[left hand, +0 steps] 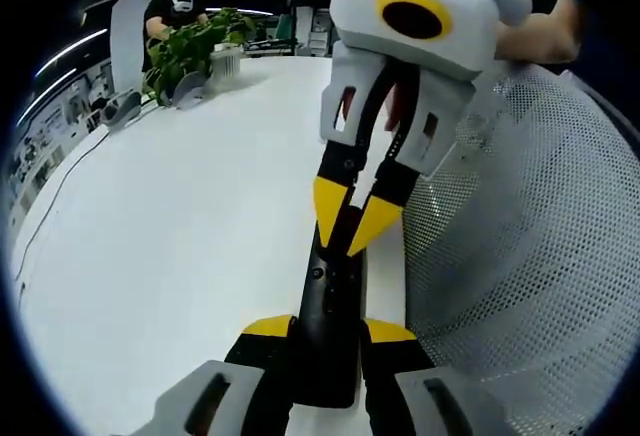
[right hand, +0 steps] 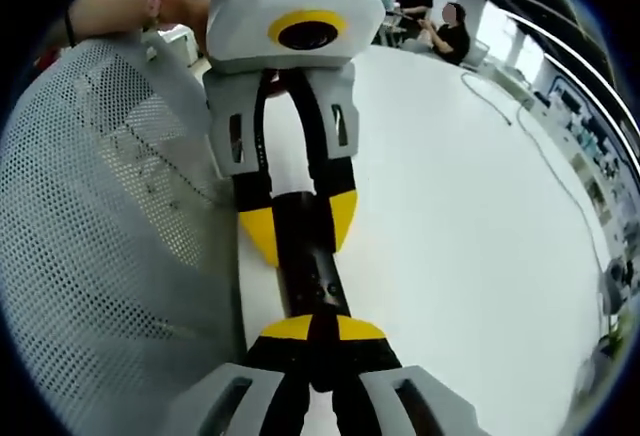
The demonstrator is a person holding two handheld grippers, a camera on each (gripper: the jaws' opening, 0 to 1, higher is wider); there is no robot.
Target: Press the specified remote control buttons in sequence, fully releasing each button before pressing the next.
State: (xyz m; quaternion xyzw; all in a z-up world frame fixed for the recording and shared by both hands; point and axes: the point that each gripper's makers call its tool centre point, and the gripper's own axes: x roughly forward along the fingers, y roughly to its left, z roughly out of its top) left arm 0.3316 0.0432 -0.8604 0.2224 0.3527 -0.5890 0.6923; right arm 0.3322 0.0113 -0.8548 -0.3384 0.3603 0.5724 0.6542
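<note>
A slim black remote control (left hand: 335, 286) is held lengthwise over the white table (left hand: 180, 236). My left gripper (left hand: 328, 328) is shut on its near end, one yellow-tipped finger on each side. From the top of the left gripper view my right gripper (left hand: 352, 226) comes down, shut, with its yellow tips together on the remote's upper face. In the right gripper view, the right gripper (right hand: 322, 328) has its tips closed on the remote (right hand: 312, 276), and the left gripper (right hand: 300, 224) clamps the far end.
A white mesh surface (left hand: 520, 236) rises beside the remote, also the mesh (right hand: 100, 236). A potted plant (left hand: 190, 51) and a seated person (left hand: 180, 6) are at the table's far end. A cable (right hand: 540, 156) runs across the table.
</note>
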